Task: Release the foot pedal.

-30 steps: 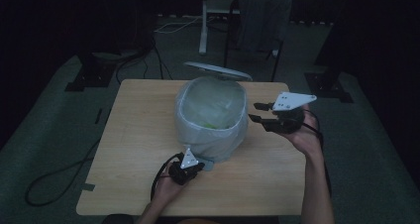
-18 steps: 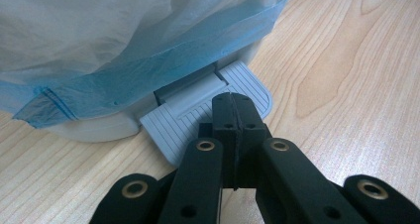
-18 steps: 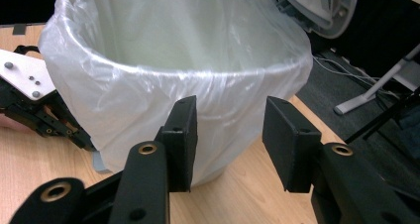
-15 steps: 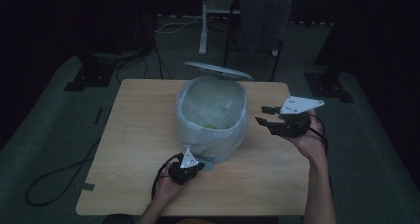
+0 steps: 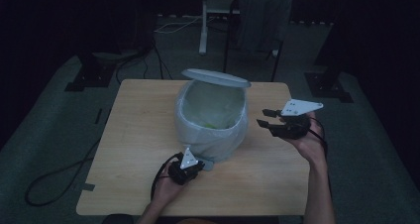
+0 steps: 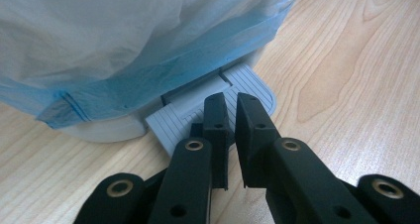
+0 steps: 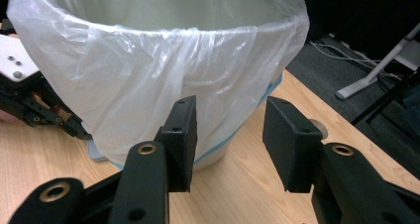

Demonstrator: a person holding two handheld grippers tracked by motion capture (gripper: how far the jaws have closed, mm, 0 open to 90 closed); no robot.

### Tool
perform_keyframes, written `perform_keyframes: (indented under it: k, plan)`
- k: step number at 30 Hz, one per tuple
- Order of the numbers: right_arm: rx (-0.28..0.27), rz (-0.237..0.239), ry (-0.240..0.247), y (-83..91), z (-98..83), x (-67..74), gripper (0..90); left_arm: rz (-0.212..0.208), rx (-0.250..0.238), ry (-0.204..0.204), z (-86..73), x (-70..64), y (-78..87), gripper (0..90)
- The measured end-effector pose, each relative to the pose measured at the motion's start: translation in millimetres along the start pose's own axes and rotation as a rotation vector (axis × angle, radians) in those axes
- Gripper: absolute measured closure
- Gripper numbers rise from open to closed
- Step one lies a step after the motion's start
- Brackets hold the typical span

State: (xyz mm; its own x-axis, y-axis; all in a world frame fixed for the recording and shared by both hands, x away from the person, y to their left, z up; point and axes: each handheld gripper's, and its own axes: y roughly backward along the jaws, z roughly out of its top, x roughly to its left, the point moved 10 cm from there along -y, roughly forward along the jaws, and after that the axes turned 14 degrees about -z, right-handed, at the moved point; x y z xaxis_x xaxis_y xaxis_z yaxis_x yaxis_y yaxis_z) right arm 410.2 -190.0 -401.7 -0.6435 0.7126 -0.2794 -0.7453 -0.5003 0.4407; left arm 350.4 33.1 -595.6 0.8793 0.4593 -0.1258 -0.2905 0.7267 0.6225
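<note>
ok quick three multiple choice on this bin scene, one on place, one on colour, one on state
1. The right gripper is
a) beside the bin
b) inside it
c) on the floor

2. The bag's lower band is
a) red
b) blue
c) black

3. The lid is
a) shut
b) raised
c) lying on the table

Key: 1 a, its open jaws hang at the bin's side; 2 b, the left gripper view shows blue film; 3 b, it stands tipped up behind the rim.
</note>
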Motion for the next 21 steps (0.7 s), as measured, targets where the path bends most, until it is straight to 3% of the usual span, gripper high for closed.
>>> perform_keyframes:
  k: [4,5,11,21]
  plan:
    - [-0.001,-0.001,-0.001,-0.7,-1.4,-0.7,55.8,-0.008,-0.023,-0.013,4.5,-3.3,5.2,78.5]
    - [0.000,-0.001,-0.001,-0.8,-1.9,-1.1,55.8,-0.005,-0.049,-0.017,8.1,-4.0,9.6,77.9]
    - [0.006,0.000,-0.007,-1.5,-4.4,-1.6,55.9,0.017,-0.092,-0.019,12.6,0.3,21.6,71.9]
    - [0.026,-0.014,-0.004,-7.9,-7.9,-2.6,55.3,0.050,-0.115,0.031,7.5,15.2,33.6,63.5]
